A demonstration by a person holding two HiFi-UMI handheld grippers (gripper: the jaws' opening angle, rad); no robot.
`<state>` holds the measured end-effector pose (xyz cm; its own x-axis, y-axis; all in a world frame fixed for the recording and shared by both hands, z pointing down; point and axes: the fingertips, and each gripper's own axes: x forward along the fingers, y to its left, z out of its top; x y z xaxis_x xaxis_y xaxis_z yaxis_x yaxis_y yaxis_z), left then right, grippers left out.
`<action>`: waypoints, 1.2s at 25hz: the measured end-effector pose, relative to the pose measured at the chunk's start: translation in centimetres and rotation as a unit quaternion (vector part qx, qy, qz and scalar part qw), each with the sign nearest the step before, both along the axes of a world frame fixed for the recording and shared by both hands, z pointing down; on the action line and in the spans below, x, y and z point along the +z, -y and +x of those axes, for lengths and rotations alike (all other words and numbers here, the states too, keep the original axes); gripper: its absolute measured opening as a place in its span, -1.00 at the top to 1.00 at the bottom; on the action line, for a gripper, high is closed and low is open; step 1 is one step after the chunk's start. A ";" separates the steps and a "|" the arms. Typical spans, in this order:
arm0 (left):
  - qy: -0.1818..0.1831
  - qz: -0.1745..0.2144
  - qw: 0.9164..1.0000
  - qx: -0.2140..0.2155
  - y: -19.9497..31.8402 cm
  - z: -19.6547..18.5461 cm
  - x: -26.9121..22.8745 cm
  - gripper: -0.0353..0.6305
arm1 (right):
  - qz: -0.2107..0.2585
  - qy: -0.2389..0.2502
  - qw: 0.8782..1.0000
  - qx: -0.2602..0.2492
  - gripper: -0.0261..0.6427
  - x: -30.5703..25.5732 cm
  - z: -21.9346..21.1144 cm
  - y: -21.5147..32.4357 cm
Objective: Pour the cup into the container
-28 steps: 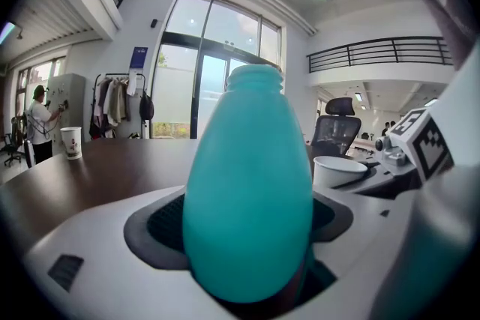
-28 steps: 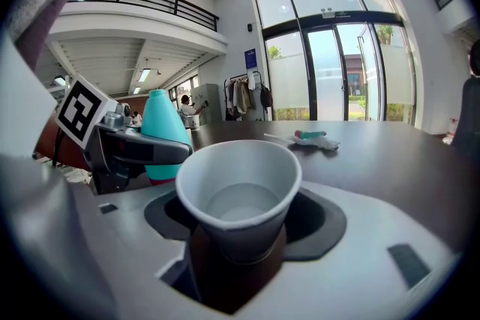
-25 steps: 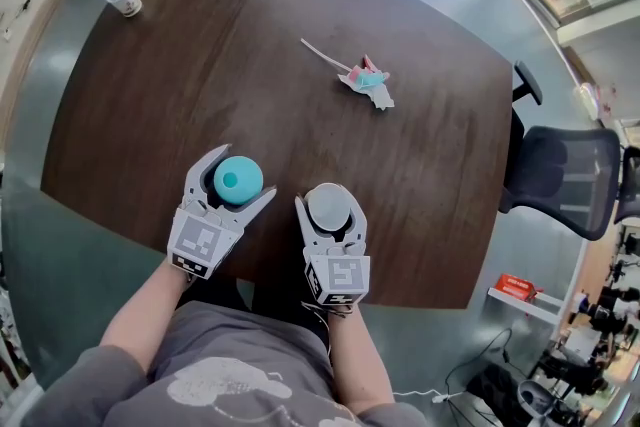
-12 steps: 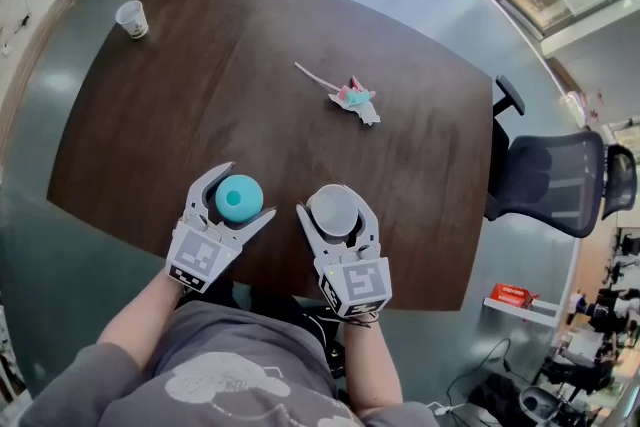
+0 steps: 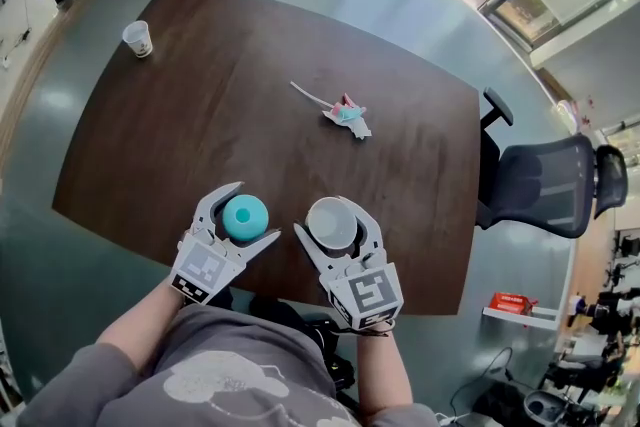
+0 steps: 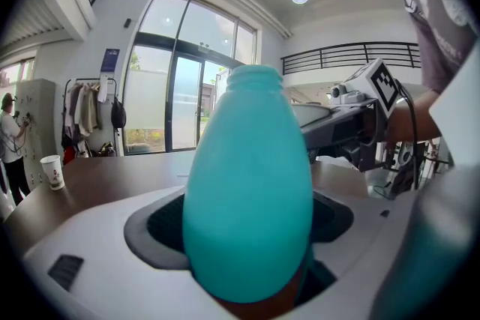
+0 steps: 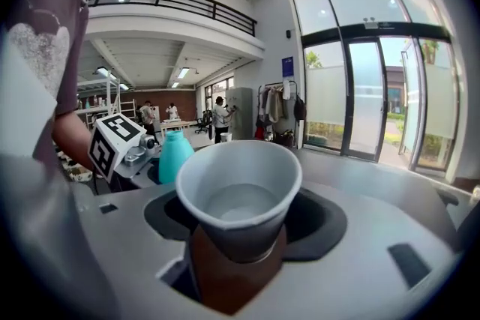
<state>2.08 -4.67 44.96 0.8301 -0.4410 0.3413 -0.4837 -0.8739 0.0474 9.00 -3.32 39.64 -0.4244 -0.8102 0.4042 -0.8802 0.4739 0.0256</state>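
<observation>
A teal bottle-shaped container [image 5: 245,216] [image 6: 248,195] stands upright with my left gripper [image 5: 240,215] shut round its body, over the near edge of the dark brown table [image 5: 250,95]. Beside it on the right, my right gripper [image 5: 333,223] is shut on a white paper cup [image 5: 331,223] [image 7: 238,198], held upright with its mouth open upward. The right gripper view shows a pale inside with what looks like clear liquid low in the cup, and the teal container [image 7: 173,154] to its left. Cup and container are a short gap apart.
A second white paper cup [image 5: 138,38] stands at the table's far left corner. A crumpled pink and teal wrapper with a thin stick [image 5: 340,111] lies mid-table. A black mesh office chair [image 5: 545,185] stands at the right; a person stands far back left.
Both grippers have risen with their loads, the right one with the cup more than the left, and the cup has rolled slightly. The grips are unchanged.
</observation>
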 end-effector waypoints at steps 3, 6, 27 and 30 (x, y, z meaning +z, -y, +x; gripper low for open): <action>0.002 0.003 1.000 0.012 -0.5 0.3 -0.5 -0.39 | 0.000 -0.024 0.999 -0.032 0.06 -1.5 -0.7 -0.2; 0.001 0.005 1.000 0.021 -0.9 0.9 -0.8 -0.39 | 0.005 -0.047 0.997 -0.068 0.06 -2.2 -1.3 -0.4; 0.007 -0.004 0.998 0.055 -1.3 3.5 1.0 -0.39 | -0.027 -0.197 0.968 -0.153 0.06 -1.7 -3.1 0.0; 0.006 -0.006 0.998 0.055 -1.2 3.6 0.9 -0.39 | -0.034 -0.216 0.964 -0.154 0.06 -1.5 -3.0 0.0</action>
